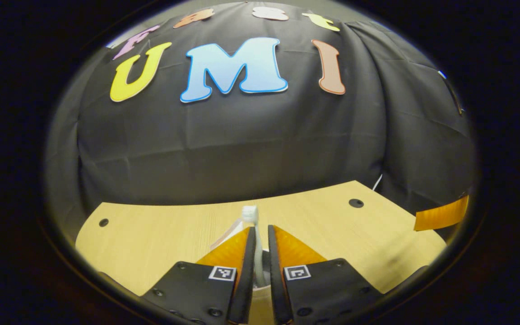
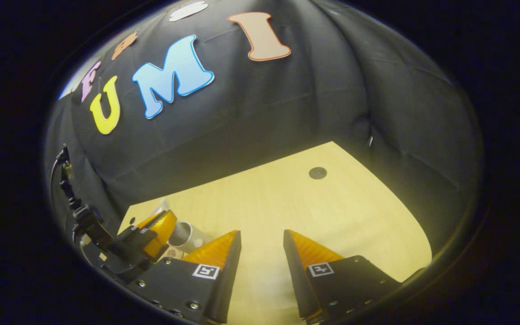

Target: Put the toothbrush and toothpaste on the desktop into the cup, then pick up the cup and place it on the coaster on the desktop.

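My left gripper (image 1: 261, 230) is shut on a white toothbrush (image 1: 249, 214), which stands upright between the fingers with its bristle head poking above the tips. In the right gripper view the left gripper (image 2: 154, 228) hangs at the left, just over a pale cylindrical cup (image 2: 187, 234) on the wooden table (image 2: 287, 203). The cup is partly hidden behind my own left finger. My right gripper (image 2: 262, 239) is open over bare table with nothing between its fingers. One of its fingers (image 1: 440, 215) shows at the right edge of the left gripper view.
The table (image 1: 151, 234) runs back to the black cloth wall. It has round dark holes in its top (image 1: 356, 203) (image 1: 103, 222) (image 2: 318, 173). A hand-held frame with cables (image 2: 77, 212) carries the left gripper at the far left.
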Motion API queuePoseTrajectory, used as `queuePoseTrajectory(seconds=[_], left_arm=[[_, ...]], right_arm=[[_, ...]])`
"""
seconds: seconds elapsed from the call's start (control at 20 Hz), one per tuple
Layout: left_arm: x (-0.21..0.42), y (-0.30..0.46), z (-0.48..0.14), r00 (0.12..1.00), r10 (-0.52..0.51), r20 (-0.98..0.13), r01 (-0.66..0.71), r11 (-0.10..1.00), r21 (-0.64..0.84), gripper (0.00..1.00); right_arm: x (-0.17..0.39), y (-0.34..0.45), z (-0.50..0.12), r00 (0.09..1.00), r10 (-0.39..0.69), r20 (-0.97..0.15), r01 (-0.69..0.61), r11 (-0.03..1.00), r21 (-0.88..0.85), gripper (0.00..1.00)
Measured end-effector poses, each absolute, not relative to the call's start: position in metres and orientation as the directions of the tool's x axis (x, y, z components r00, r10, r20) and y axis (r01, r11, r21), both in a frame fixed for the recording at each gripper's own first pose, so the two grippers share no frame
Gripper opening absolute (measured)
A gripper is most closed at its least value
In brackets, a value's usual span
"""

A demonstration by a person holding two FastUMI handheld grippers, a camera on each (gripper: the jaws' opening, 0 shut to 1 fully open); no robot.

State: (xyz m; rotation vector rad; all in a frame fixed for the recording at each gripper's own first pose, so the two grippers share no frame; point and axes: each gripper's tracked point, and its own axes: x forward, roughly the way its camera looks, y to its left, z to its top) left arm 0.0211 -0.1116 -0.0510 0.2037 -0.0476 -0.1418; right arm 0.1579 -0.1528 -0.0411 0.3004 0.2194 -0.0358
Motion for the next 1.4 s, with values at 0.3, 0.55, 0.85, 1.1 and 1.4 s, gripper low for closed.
queuePoseTrajectory(seconds=[0.3, 0.55, 0.85, 1.1, 1.4], left_arm=[[0.014, -0.121, -0.054, 0.983, -0.183, 0.015, 0.177, 0.966, 0.189, 0.36], [-0.003, -0.126, -0.044, 0.976, -0.217, 0.026, 0.21, 0.965, 0.16, 0.73], [-0.034, -0.114, -0.028, 0.977, -0.209, 0.044, 0.2, 0.968, 0.153, 0.89], [-0.061, -0.083, -0.023, 0.986, -0.164, 0.04, 0.158, 0.98, 0.122, 0.92], [-0.103, -0.033, -0.02, 0.992, -0.123, 0.024, 0.121, 0.991, 0.062, 0.93]], right_arm=[[0.16, -0.149, -0.042, 0.974, 0.023, -0.223, 0.045, 0.954, 0.295, 0.56], [0.163, -0.138, -0.044, 0.969, 0.075, -0.236, -0.011, 0.965, 0.263, 0.56], [0.177, -0.119, -0.042, 0.955, 0.152, -0.255, -0.108, 0.978, 0.177, 0.56], [0.186, -0.098, -0.039, 0.937, 0.218, -0.271, -0.192, 0.974, 0.122, 0.72], [0.196, -0.069, -0.047, 0.893, 0.303, -0.334, -0.332, 0.943, -0.033, 0.79]])
